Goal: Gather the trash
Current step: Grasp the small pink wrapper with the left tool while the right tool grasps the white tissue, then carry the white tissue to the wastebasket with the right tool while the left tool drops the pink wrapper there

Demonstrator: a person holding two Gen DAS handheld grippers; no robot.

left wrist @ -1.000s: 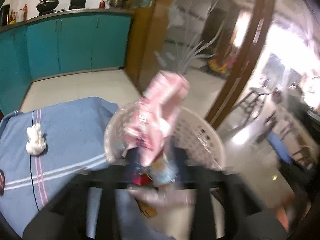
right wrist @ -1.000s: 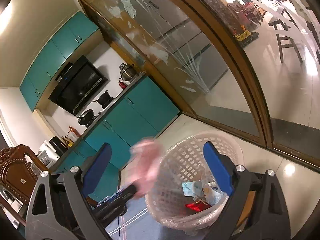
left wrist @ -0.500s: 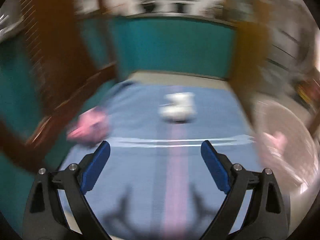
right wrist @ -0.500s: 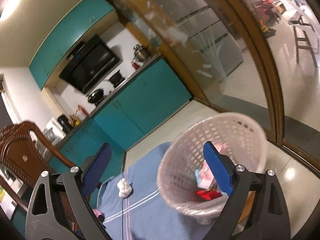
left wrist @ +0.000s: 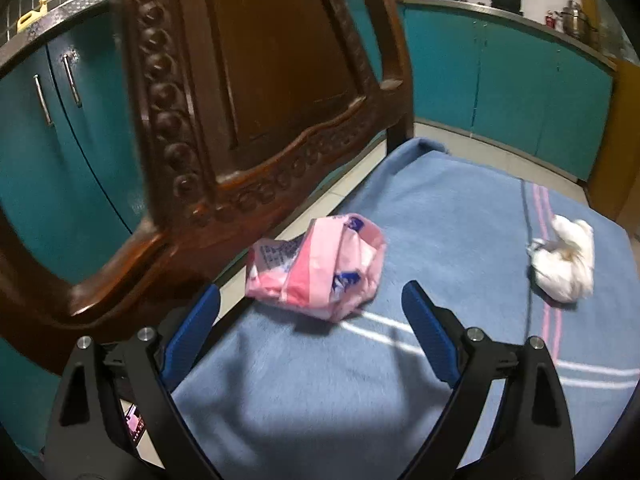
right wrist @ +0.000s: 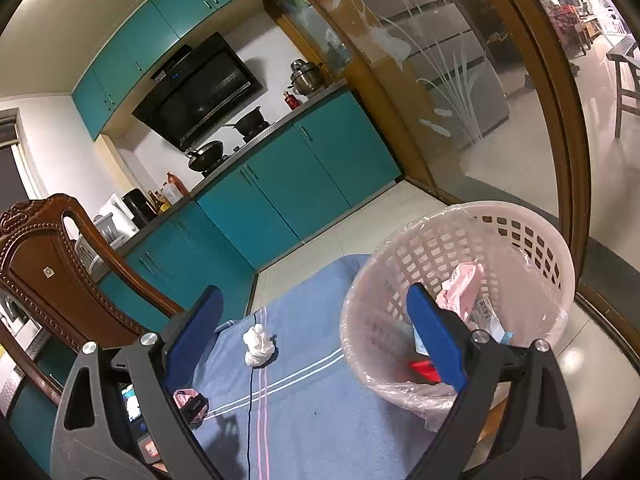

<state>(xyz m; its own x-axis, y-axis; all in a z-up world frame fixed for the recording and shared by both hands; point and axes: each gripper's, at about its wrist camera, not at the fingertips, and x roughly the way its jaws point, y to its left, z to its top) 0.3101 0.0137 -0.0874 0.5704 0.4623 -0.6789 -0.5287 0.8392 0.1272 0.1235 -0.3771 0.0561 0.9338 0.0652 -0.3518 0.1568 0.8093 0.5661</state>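
Pink and crumpled, a wrapper [left wrist: 316,266] is seen lying on the blue cloth [left wrist: 440,216] near its edge by the chair [left wrist: 248,80], its long axis running crosswise to the left gripper [left wrist: 310,316], whose jaws are spread wide just short of it with nothing between them. The right gripper [right wrist: 314,320] is likewise held wide and empty, a white wad [right wrist: 258,345] lying on the cloth ahead between its fingers and the lined basket [right wrist: 460,216] standing behind its right finger.

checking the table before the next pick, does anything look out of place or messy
Yes. Two pieces of trash lie loose on the blue striped cloth: a crumpled pink printed wrapper at its edge by the carved wooden chair, and a balled white tissue. Other trash sits in the lined white lattice basket.
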